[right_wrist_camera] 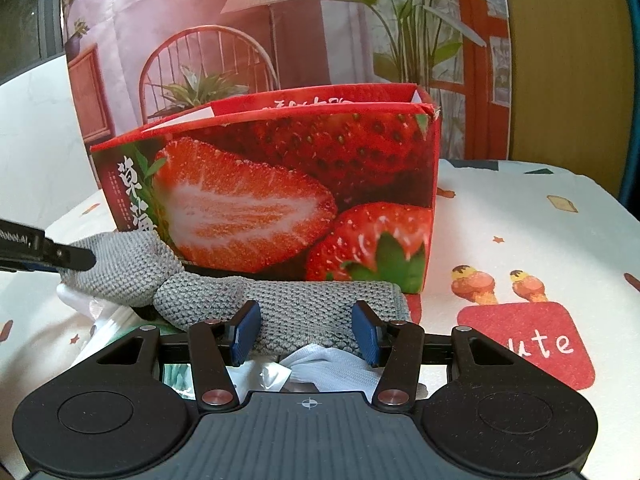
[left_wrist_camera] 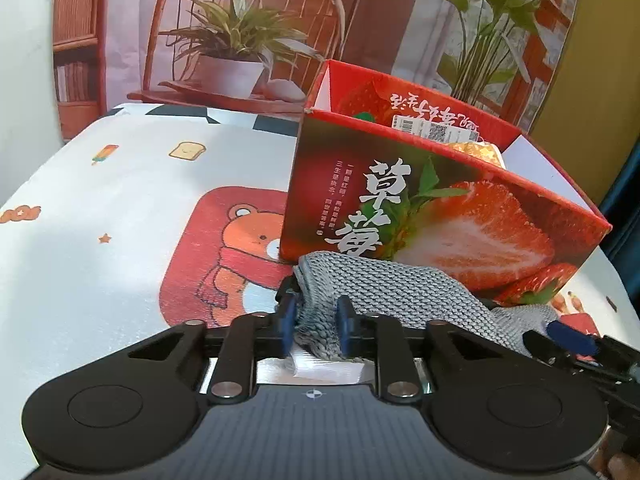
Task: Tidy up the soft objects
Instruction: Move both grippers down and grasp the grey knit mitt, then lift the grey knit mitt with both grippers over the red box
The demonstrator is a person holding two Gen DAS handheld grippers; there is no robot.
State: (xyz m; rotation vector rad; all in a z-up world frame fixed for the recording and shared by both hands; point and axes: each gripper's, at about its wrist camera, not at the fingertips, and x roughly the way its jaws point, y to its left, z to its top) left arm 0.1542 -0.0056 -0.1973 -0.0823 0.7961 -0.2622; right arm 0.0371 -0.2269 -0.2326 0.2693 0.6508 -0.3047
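L gripper (left_wrist_camera: 316,322): jaws nearly closed, pinching 1 bunched end of the grey knitted cloth (left_wrist_camera: 384,292) btwn the blue pads (left_wrist_camera: 289,320). Cloth runs ahead & to the right of the jaws, lying against the base of the red strawberry-print cardboard box (left_wrist_camera: 440,216), which stands open-topped just beyond the jaws. R gripper (right_wrist_camera: 307,334): jaws wide open, straddling the other end of the cloth (right_wrist_camera: 304,312) w/o squeezing it; can't tell if the pads (right_wrist_camera: 246,330) touch it. Box (right_wrist_camera: 280,184) is straight ahead of these jaws. White crinkly plastic (right_wrist_camera: 332,368) sits under the cloth, near the jaws. All on a table w/ white cartoon-print cover (left_wrist_camera: 100,208).
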